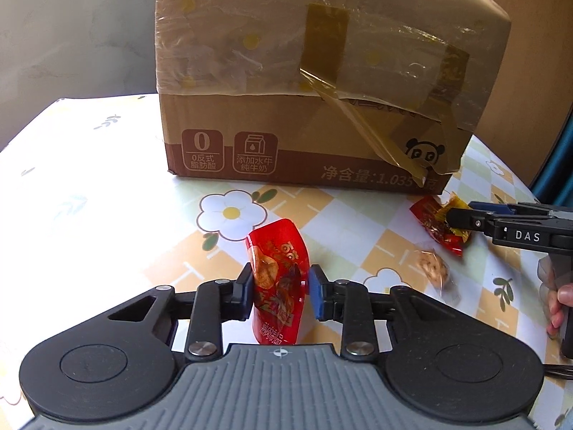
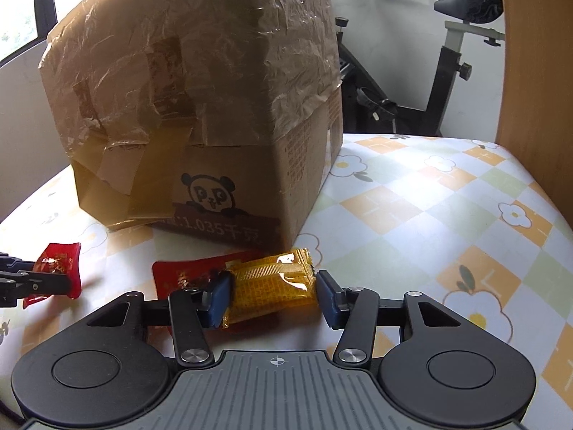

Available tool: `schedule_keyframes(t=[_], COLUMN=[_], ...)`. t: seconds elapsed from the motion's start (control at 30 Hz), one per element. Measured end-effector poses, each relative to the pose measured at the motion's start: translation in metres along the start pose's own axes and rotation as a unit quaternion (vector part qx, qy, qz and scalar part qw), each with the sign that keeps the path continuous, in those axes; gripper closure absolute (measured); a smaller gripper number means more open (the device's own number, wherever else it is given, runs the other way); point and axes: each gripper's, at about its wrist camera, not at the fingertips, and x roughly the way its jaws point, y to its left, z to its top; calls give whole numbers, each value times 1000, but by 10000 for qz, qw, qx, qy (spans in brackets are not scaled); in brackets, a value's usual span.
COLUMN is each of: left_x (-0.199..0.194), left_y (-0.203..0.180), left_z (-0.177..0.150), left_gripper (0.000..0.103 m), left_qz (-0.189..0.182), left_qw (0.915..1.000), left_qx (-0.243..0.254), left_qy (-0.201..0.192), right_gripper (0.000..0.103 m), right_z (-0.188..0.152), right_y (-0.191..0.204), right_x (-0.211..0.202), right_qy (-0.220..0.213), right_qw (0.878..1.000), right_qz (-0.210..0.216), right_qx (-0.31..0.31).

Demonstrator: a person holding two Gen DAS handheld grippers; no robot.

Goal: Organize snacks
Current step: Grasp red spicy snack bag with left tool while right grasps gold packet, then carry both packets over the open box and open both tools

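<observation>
Left gripper [image 1: 278, 288]: its fingers are clamped on a red snack packet [image 1: 277, 279], which stands upright between the pads, raised above the worktop [image 1: 107, 215].
Red snack packet: glossy, printed with food pictures and white characters; its top edge curls forward toward the cardboard box [image 1: 304, 89].
Cardboard box: stands at the back of the worktop, flaps up and wrapped in crinkled clear and brown tape, a panda printed at the lower corner of its front.
Worktop: covered with a cloth of orange and pale green checks with white flowers.
Clear-wrapped snack [image 1: 435, 267]: lies on the cloth, between the two grippers, apart from both.
Second red packet [image 2: 186, 274]: lies flat near the box front, partly under a yellow packet [image 2: 272, 286].
Right gripper [image 2: 274, 299]: fingers apart, set on either side of the yellow packet; the left pad touches it, the right pad stands just clear.
Yellow packet: lies on the worktop across the second red packet.
Exercise bike [image 2: 447, 53]: behind the worktop, right of the box.
</observation>
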Motion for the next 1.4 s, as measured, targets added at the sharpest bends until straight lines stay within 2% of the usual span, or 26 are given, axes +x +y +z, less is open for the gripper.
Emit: schedule_keyframes(t=[0.17,0.3,0.43,0.6,0.8,0.97,1.07,1.17,1.27,1.37,1.4], left_x=[-11,-25,-42,-54,-92,-130,-138,-132,-111,-85,-79], left_y=[7,11,15,19,22,24,29,28,27,24,23], left_z=[1,6,13,20,47,94,129,163,192,210,213], left_gripper=[72,79,79,80,80,80,80,80,80,79,73], left_qz=[3,9,-33,-84,-207,-219,-257,-306,-327,-184,-122], left_qw=[9999,9995,9983,9971,9908,9774,9707,9674,9710,9760,9768], left_qx=[-92,-152,-174,-245,-211,84,110,175,124,74,94], left_qy=[-125,-269,-556,-709,-1323,-2100,-2385,-2507,-2367,-2169,-2138], right_gripper=[56,56,56,56,56,56,56,56,56,56,55], right_z=[-6,-4,7,31,70,116,146,175,196,206,207], right_y=[-7,-19,-22,-16,-4,6,16,33,52,68,73], right_x=[-25,-46,-70,-95,-122,-136,-125,-99,-67,-38,-30], right_qy=[-245,-474,-810,-1267,-1813,-2227,-2226,-2065,-1751,-1464,-1374], right_qw=[9990,9966,9942,9905,9826,9733,9725,9744,9795,9843,9858], right_qz=[10,-6,-2,87,301,564,645,749,756,671,650], right_qx=[372,678,710,533,287,-7,-215,-473,-641,-722,-715])
